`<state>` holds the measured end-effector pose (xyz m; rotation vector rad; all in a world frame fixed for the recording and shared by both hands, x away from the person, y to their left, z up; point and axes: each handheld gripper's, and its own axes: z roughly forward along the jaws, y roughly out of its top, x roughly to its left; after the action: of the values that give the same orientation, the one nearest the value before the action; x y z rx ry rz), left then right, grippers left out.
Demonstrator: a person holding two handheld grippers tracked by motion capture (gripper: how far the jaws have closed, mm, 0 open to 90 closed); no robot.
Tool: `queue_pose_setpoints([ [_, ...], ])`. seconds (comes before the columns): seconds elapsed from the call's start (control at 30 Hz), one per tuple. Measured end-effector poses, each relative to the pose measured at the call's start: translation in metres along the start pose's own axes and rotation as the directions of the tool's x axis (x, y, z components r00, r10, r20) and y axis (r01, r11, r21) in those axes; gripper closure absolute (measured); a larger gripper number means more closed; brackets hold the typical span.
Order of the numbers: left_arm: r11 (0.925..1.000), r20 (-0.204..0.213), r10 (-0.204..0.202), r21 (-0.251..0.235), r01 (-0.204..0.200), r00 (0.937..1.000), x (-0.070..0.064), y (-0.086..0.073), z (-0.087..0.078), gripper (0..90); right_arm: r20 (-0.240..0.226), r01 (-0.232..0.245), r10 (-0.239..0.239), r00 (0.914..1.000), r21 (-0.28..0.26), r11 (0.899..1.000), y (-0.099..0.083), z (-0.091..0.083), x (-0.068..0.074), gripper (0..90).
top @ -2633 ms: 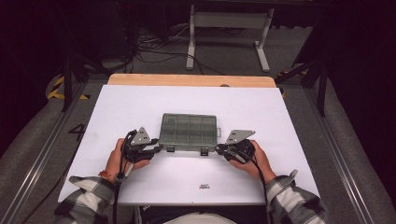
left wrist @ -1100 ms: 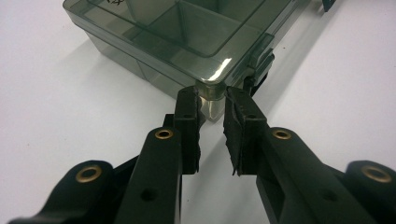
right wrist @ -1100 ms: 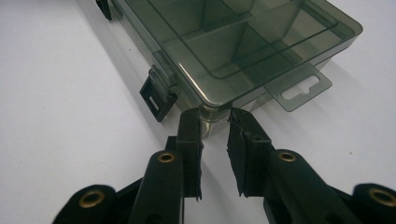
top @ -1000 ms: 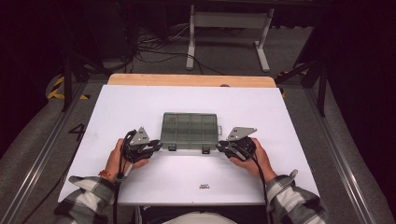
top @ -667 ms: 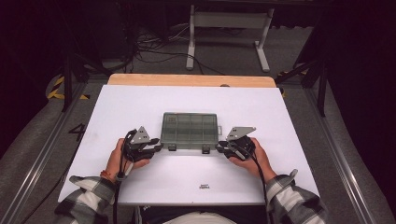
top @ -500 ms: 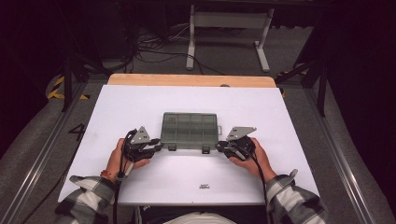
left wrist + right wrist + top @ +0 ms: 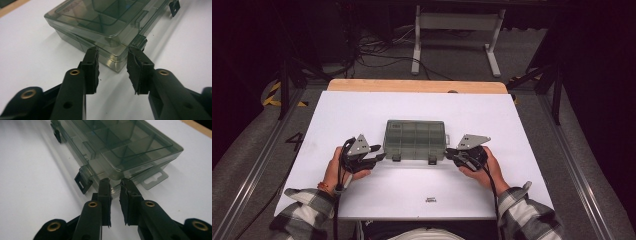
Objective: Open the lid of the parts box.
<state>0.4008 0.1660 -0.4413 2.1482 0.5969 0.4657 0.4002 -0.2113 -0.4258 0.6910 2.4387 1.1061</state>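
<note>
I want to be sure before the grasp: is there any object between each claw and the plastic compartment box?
Nothing visible stands in the way. The left claw points straight at a near corner of the compartment box, jaws apart. The right claw faces the other near corner, its jaws narrowly apart. Between each claw and the box lies bare white table.

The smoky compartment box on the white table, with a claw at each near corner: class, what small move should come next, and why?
Probably close both claws on the lid edge at the near corners, then lift. The compartment box lies shut, its two latches hanging loose. The left claw stands open around its corner; the right claw, nearly closed, has its tips at the corner by the hang tab.
</note>
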Motion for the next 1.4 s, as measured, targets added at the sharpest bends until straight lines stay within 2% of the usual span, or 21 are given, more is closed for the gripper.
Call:
queue_pose_setpoints([
  [0.1,0.9996,-0.024,0.028,0.004,-0.027,0.9993,0.003,0.004,-0.001,53.2,0.032,0.012,-0.011,0.9994,-0.022,1.000,0.001,-0.001,-0.002,71.6],
  [0.13,0.9997,-0.025,0.025,-0.005,-0.025,0.9994,0.005,0.006,-0.002,50.2,0.046,0.015,-0.013,0.9988,-0.037,0.999,0.001,-0.001,-0.003,68.6],
  [0.2,0.9993,-0.040,0.030,-0.019,-0.031,0.9988,0.007,0.010,-0.001,38.5,0.076,0.016,-0.011,0.9971,-0.065,0.998,0.002,0.001,-0.007,67.0],
  [0.23,0.9986,-0.058,0.048,-0.020,-0.049,0.9972,0.008,0.012,-0.001,34.9,0.083,0.025,-0.019,0.9964,-0.071,0.997,0.003,0.002,-0.007,64.5],
  [0.3,0.9983,-0.066,0.050,-0.026,-0.052,0.9965,0.008,0.013,0.000,31.0,0.112,0.046,-0.037,0.9930,-0.074,0.996,0.004,0.003,-0.008,59.8],
  [0.33,0.9979,-0.075,0.055,-0.029,-0.058,0.9956,0.008,0.014,0.001,28.8,0.112,0.052,-0.043,0.9928,-0.079,0.996,0.004,0.003,-0.008,58.0],
  [0.37,0.9979,-0.090,0.054,-0.031,-0.057,0.9945,0.009,0.015,0.001,28.8,0.112,0.052,-0.043,0.9928,-0.079,0.996,0.004,0.003,-0.008,58.0],
  [0.4,0.9980,-0.114,0.053,-0.028,-0.056,0.9920,0.009,0.016,0.003,24.3,0.129,0.077,-0.066,0.9895,-0.081,0.994,0.005,0.003,-0.008,52.9],
  [0.43,0.9981,-0.142,0.059,-0.012,-0.061,0.9881,0.009,0.019,0.005,24.3,0.129,0.077,-0.066,0.9895,-0.081,0.994,0.005,0.003,-0.008,52.9],
  [0.47,0.9977,-0.157,0.061,-0.020,-0.065,0.9857,0.008,0.021,0.006,23.2,0.135,0.080,-0.068,0.9885,-0.090,0.993,0.007,0.002,-0.008,52.8],
  [0.6,0.9953,-0.168,0.087,-0.029,-0.093,0.9820,0.006,0.028,0.007,26.0,0.162,0.108,-0.089,0.9828,-0.110,0.988,0.012,-0.002,-0.010,56.3],
  [0.67,0.9934,-0.158,0.106,-0.025,-0.112,0.9817,0.008,0.031,0.009,29.3,0.177,0.121,-0.099,0.9793,-0.122,0.985,0.015,-0.003,-0.010,60.4],
  [0.7,0.9934,-0.158,0.106,-0.025,-0.112,0.9817,0.008,0.031,0.009,36.9,0.177,0.121,-0.099,0.9793,-0.122,0.985,0.015,-0.003,-0.010,60.4],
  [0.73,0.9921,-0.138,0.120,-0.022,-0.124,0.9832,0.010,0.033,0.009,36.9,0.180,0.141,-0.119,0.9764,-0.118,0.983,0.017,-0.004,-0.011,61.8],
  [0.77,0.9909,-0.133,0.130,-0.018,-0.133,0.9825,0.010,0.035,0.009,42.8,0.189,0.157,-0.133,0.9728,-0.114,0.981,0.018,-0.004,-0.011,64.2],
  [0.8,0.9897,-0.126,0.140,-0.016,-0.143,0.9821,0.011,0.037,0.010,44.8,0.190,0.170,-0.147,0.9708,-0.109,0.980,0.020,-0.004,-0.011,66.0],
  [0.93,0.9874,-0.132,0.152,-0.022,-0.156,0.9795,0.016,0.043,0.010,53.3,0.192,0.188,-0.164,0.9677,-0.114,0.976,0.025,-0.005,-0.014,73.2],
  [1.03,0.9872,-0.125,0.141,-0.057,-0.149,0.9820,0.023,0.049,0.007,58.6,0.183,0.170,-0.144,0.9725,-0.132,0.977,0.028,-0.007,-0.018,74.7],
  [1.17,0.9855,-0.137,0.143,-0.072,-0.153,0.9802,0.029,0.054,0.006,64.7,0.168,0.138,-0.113,0.9794,-0.152,0.979,0.031,-0.010,-0.024,77.4],
  [1.3,0.9859,-0.144,0.132,-0.084,-0.145,0.9808,0.033,0.056,0.006,68.8,0.168,0.142,-0.115,0.9790,-0.155,0.978,0.037,-0.011,-0.028,77.5],
  [1.4,0.9861,-0.140,0.099,-0.119,-0.116,0.9852,0.038,0.058,0.006,70.5,0.150,0.112,-0.087,0.9849,-0.169,0.979,0.041,-0.012,-0.033,77.8],
])
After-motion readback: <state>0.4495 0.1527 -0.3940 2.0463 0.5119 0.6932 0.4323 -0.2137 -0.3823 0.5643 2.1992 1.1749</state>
